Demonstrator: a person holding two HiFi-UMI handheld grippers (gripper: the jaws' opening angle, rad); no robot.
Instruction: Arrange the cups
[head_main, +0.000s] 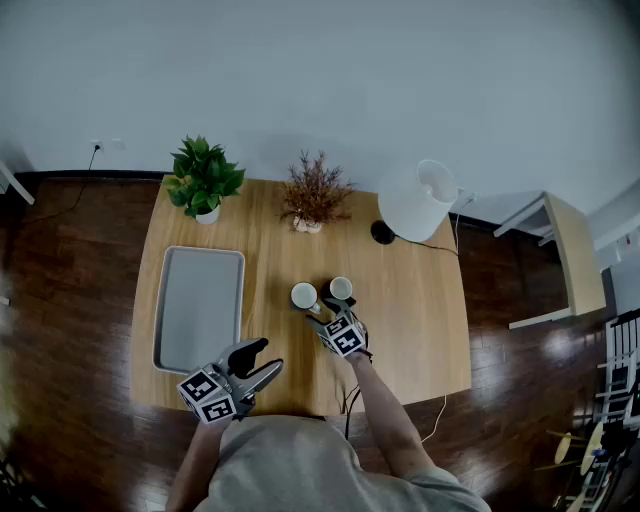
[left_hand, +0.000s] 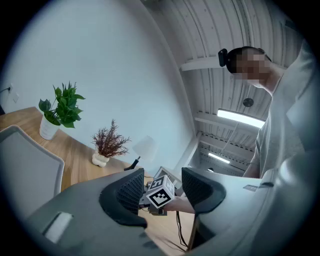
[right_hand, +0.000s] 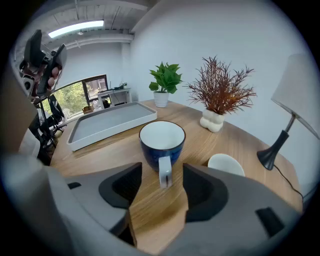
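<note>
- Two cups stand upright on the wooden table, side by side near its middle. One is the blue cup, w/ white inside + white handle. The other is the white cup, just to its right in the right gripper view. I can't tell whether they touch.
- My right gripper tilts down at the blue cup w/ its jaws spread wide. The handle points straight back at the gripper and sits in the gap at the jaw tips. Pads are clear of it on both sides, so nothing's pinched.
- My left gripper hangs by the table's front edge, close to the person's body and approx level. Its jaws are spread w/ nothing between them. Thru the gap I see only the right gripper's marker cube, further off.
- In the head view the left gripper sits just below the grey tray, near its right corner.
- The tray lies flat on the table's left part, well apart from both cups.
- Along the back edge, L to R in the head view:
  - green plant in a white pot
  - dried twig plant in a white pot
  - lamp w/ white shade + dark base
- The person's forearm runs from the bottom of the head view up to the right gripper.
</note>
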